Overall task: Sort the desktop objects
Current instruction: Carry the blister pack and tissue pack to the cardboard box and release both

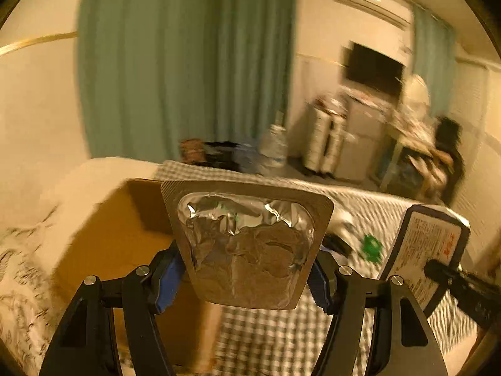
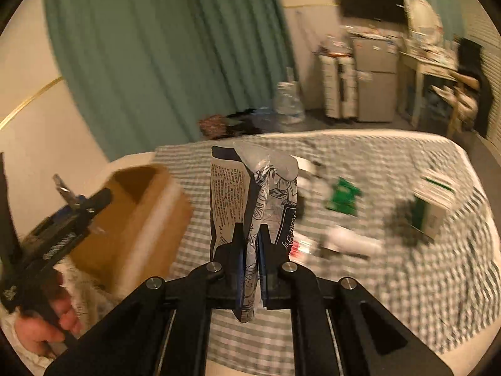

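Observation:
My left gripper (image 1: 247, 269) is shut on a silver foil blister pack (image 1: 247, 244), its blue pads (image 1: 167, 279) pressing both side edges; the pack stands upright over the open cardboard box (image 1: 125, 238). My right gripper (image 2: 250, 250) is shut on a crumpled black-and-white printed packet (image 2: 250, 194), held above the checked cloth (image 2: 375, 282). In the right wrist view the left gripper (image 2: 78, 206) hangs over the box (image 2: 134, 213), with a hand (image 2: 47, 322) on its handle. The left wrist view shows the packet (image 1: 419, 247) at the right.
On the checked cloth lie a green packet (image 2: 343, 199), a white tube (image 2: 347, 239) and a white-and-green carton (image 2: 433, 206). Behind the table are a green curtain (image 2: 156, 47), a water bottle (image 2: 288, 103), a small fridge (image 2: 375, 78) and a cluttered desk (image 2: 438, 62).

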Demonstrator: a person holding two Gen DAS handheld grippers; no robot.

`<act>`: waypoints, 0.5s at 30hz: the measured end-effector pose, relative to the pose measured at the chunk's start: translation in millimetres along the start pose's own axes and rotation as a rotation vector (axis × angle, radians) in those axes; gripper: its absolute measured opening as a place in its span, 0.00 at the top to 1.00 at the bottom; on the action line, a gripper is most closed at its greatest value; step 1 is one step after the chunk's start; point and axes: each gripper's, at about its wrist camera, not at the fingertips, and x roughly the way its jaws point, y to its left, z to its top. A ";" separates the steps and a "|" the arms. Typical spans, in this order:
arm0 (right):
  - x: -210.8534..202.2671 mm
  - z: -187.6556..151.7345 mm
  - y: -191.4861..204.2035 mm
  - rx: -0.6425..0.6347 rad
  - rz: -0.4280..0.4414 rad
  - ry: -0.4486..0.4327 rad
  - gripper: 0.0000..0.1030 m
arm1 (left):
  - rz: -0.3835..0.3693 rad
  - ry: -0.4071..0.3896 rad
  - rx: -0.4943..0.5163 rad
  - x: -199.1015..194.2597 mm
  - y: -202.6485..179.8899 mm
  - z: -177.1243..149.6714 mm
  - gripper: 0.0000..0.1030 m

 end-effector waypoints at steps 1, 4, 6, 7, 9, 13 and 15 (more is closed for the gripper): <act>3.0 4.4 11.7 -0.022 0.017 -0.005 0.93 | 0.016 -0.010 -0.017 -1.9 9.4 3.5 0.33; 18.3 17.6 58.1 -0.083 0.094 -0.014 0.93 | 0.086 -0.052 -0.062 -9.1 44.7 12.5 0.33; 31.0 21.7 88.2 -0.116 0.142 -0.006 0.93 | 0.126 -0.064 -0.085 -9.0 63.3 14.3 0.33; 38.4 22.5 101.9 -0.130 0.162 -0.001 0.93 | 0.148 -0.057 -0.100 -4.1 74.0 15.3 0.32; 53.8 23.4 123.6 -0.155 0.195 0.012 0.93 | 0.185 -0.051 -0.128 2.3 92.7 11.8 0.32; 85.7 23.0 156.2 -0.201 0.228 0.047 0.93 | 0.245 -0.006 -0.152 20.4 125.8 -4.6 0.32; 103.8 20.7 164.6 -0.199 0.235 0.073 0.93 | 0.241 0.012 -0.177 31.4 132.9 -10.4 0.32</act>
